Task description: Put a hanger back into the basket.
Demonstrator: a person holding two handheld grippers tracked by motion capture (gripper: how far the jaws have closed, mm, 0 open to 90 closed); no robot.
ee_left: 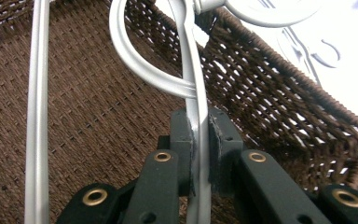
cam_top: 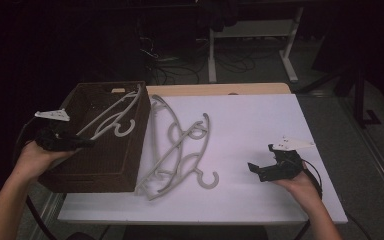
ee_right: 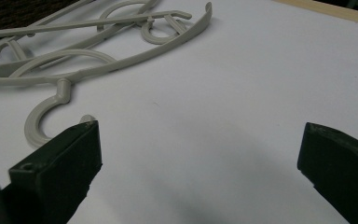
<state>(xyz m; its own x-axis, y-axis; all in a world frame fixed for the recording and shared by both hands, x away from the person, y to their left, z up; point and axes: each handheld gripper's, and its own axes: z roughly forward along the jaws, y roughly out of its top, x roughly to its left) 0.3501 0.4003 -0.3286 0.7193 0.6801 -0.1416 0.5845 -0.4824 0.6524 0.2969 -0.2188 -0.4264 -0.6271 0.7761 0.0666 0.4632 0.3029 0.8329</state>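
In the high view, the left claw (cam_top: 82,142) sits over the near-left part of a brown wicker basket (cam_top: 130,170) and is clamped on a pale plastic hanger (cam_top: 111,116). The hanger lies slanted across the basket, its hook near the right wall. The basket stands at the left edge of the white worktop (cam_top: 260,125). Just beside it on the worktop lies a tangle of more hangers (cam_top: 177,150). The right claw (cam_top: 254,169) rests low over the worktop, well apart from them.

In the left gripper view, the claw's pads (ee_left: 182,140) press on a thin bar of the hanger (ee_left: 196,100) above the woven floor of the basket.

In the right gripper view, the jaws stand wide apart with nothing between them, and a hanger hook (ee_right: 44,119) lies just beside the left jaw.
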